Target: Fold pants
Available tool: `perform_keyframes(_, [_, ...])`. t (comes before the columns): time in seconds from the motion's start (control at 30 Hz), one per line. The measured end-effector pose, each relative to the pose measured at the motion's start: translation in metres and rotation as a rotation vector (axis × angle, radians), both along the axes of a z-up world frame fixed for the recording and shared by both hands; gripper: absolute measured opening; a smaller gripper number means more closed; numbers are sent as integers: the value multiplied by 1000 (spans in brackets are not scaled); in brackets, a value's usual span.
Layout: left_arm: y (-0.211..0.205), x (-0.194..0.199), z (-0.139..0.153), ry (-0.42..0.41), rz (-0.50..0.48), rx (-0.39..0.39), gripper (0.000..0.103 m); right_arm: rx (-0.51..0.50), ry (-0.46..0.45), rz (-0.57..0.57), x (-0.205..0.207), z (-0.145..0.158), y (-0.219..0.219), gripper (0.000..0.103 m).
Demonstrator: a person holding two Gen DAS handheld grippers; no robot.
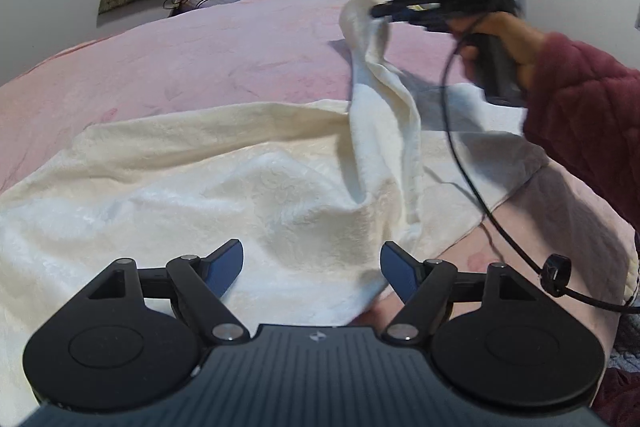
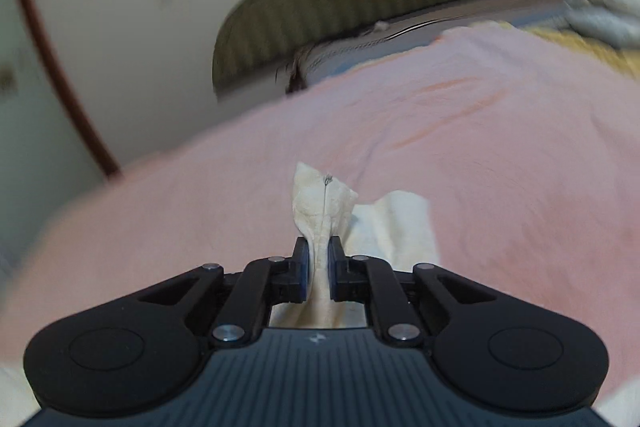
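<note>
Judging by the drape, the cream pants (image 1: 248, 187) are soft, light and floppy, so edges and corners make the best holds. The right gripper (image 2: 318, 265) is clamped on one bunched end, lifted above the pink bedspread (image 1: 200, 59). The left gripper (image 1: 312, 267) has its fingers spread apart, the cloth lying flat just ahead and beneath it.
</note>
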State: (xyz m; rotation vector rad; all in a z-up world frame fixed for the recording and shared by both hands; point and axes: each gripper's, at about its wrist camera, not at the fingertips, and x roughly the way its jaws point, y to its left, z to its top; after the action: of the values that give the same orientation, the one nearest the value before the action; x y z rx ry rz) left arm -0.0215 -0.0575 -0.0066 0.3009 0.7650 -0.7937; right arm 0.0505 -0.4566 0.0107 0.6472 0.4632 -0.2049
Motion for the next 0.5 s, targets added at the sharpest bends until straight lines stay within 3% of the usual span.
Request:
perform_keyframes(0.1, [-12,-5,2,-7,-35,0,77,68,-64,-85,-69,4,-29,9])
perform_keyframes(0.23, [-31,-10,0,-9,-76,13,77,123,-35,-184,-141,-10,-58,10])
perform_keyframes(0.33, [-43,-15,-1,-21,-101,23,78,188,2,-221,-171,-31,-71,10])
perform_keyframes(0.5, [-56,-21,0,-52,-126,55,78,300,48,-237,-171,-62,-80,16])
